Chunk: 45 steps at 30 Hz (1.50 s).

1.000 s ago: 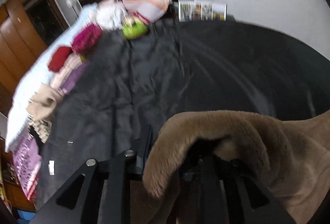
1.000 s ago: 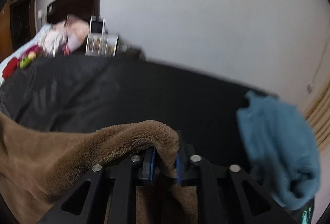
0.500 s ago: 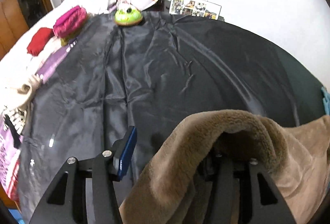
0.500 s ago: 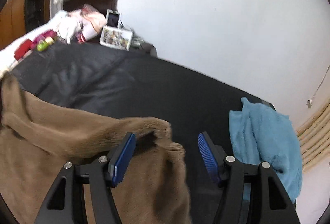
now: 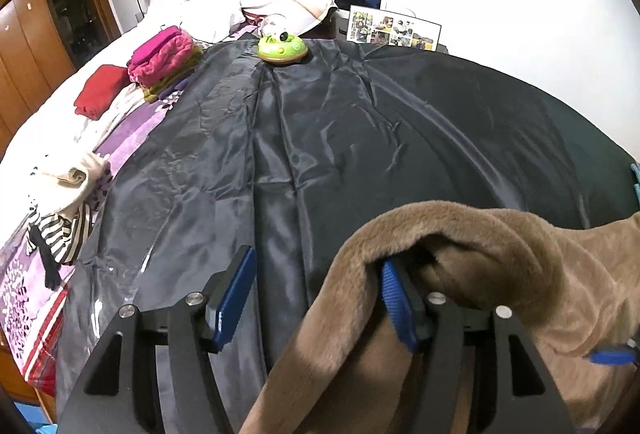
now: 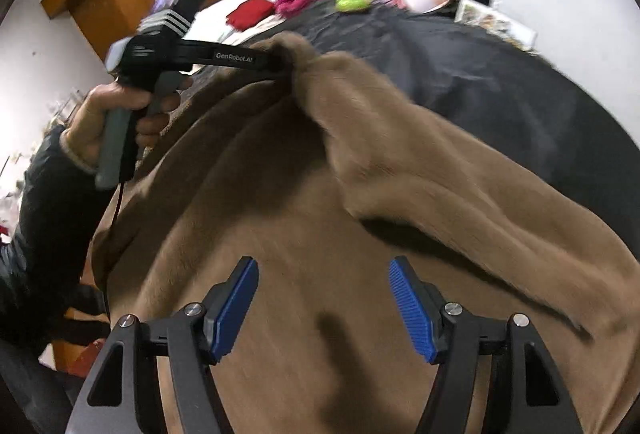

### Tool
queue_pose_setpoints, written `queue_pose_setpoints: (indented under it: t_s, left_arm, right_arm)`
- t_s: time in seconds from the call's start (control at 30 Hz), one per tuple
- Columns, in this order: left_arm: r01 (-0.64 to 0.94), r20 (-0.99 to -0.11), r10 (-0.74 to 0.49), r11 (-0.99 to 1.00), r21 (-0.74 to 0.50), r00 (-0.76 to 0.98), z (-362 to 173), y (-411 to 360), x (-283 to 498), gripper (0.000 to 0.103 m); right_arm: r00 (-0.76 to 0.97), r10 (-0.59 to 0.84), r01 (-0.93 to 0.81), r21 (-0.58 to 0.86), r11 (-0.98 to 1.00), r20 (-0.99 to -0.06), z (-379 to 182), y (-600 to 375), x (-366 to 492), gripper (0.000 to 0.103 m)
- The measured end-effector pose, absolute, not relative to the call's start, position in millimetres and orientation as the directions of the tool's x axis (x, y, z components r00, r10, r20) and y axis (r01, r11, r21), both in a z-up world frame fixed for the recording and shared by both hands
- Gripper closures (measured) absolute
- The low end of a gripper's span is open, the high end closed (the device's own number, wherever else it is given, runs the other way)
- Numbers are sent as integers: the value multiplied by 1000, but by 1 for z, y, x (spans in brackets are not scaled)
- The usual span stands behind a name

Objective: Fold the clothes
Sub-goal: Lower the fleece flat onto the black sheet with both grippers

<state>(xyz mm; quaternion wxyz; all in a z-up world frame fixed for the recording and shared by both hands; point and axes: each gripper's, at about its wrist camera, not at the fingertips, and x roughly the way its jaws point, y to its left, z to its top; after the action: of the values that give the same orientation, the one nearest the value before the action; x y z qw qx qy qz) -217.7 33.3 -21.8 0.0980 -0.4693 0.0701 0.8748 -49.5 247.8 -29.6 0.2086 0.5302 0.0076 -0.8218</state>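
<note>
- The left gripper (image 5: 316,298) has its blue-padded fingers spread apart; the brown fleece garment (image 5: 460,274) drapes over its right finger, unclamped.
- The right gripper (image 6: 324,306) hovers with fingers apart over the garment, gripping nothing.
- The garment lies on the black satin sheet (image 5: 320,134) covering the bed.
- A green toy (image 5: 282,49) sits at the sheet's far edge.

The black sheet (image 5: 360,138) lies bare beyond the fleece (image 5: 500,246); a green toy (image 5: 282,49) and folded piles (image 5: 160,58) crowd its far-left edge.
</note>
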Motion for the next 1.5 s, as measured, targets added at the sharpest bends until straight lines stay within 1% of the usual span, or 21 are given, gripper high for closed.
queue_pose_setpoints:
  t_s: [0.1, 0.2, 0.27, 0.3, 0.4, 0.43, 0.6, 0.73, 0.83, 0.97, 1.07, 1.17, 1.27, 1.4, 1.5]
  left_arm:
    - [-248, -830, 111, -968, 34, -547, -23, 28, -214, 34]
    - [-255, -829, 110, -966, 41, -549, -27, 28, -212, 32]
    - [-259, -830, 111, -965, 41, -546, -29, 29, -214, 32]
    - [-259, -831, 111, -965, 42, -545, -31, 30, -215, 32]
    - [-262, -834, 104, -964, 50, -542, -34, 34, -218, 32]
    - [-263, -835, 97, -963, 59, -542, -34, 36, -219, 32]
    - [-269, -834, 66, -958, 100, -547, -33, 44, -222, 32]
    - [-268, -824, 50, -955, 126, -565, -21, 46, -220, 32]
    - [-260, -807, 44, -956, 138, -589, -5, 49, -218, 32]
    - [-258, -773, 38, -952, 165, -633, 22, 65, -211, 32]
    - [-311, -764, 51, -929, 199, -643, 31, 94, -201, 32]
    - [-406, -771, 71, -879, 252, -632, 25, 132, -190, 32]
    - [-452, -812, 65, -855, 254, -580, 5, 166, -202, 32]
    - [-380, -822, -52, -869, 317, -567, -26, 198, -249, 32]
    - [-311, -816, -118, -886, 344, -566, -40, 203, -284, 32]
  right_arm:
    - [-328, -277, 270, 191, -944, -903, -46, 251, -92, 33]
    - [-439, -128, 198, 43, -979, -889, -40, 261, -125, 33]
    - [-532, -23, 138, -59, -989, -847, -30, 269, -149, 33]
    - [-596, 45, 99, -129, -987, -802, -20, 272, -162, 33]
    - [-726, 175, 12, -267, -964, -665, 2, 274, -194, 33]
    - [-734, 192, -2, -281, -960, -652, 4, 276, -205, 33]
    - [-667, 75, 37, -134, -990, -741, -10, 301, -233, 33]
    - [-703, 38, 56, -109, -992, -710, 2, 322, -189, 33]
    - [-719, 106, -4, -149, -989, -687, 9, 340, -153, 33]
    - [-682, 135, -80, -110, -991, -719, 1, 383, -119, 33]
    - [-651, 151, -138, -80, -987, -744, -6, 416, -94, 33]
    - [-632, 150, -161, -61, -985, -760, -14, 434, -79, 33]
    - [-620, 135, -166, -39, -985, -773, -23, 442, -81, 33]
    - [-598, 136, -194, -22, -981, -790, -38, 458, -101, 33]
    - [-581, 137, -215, -10, -976, -803, -49, 470, -117, 33]
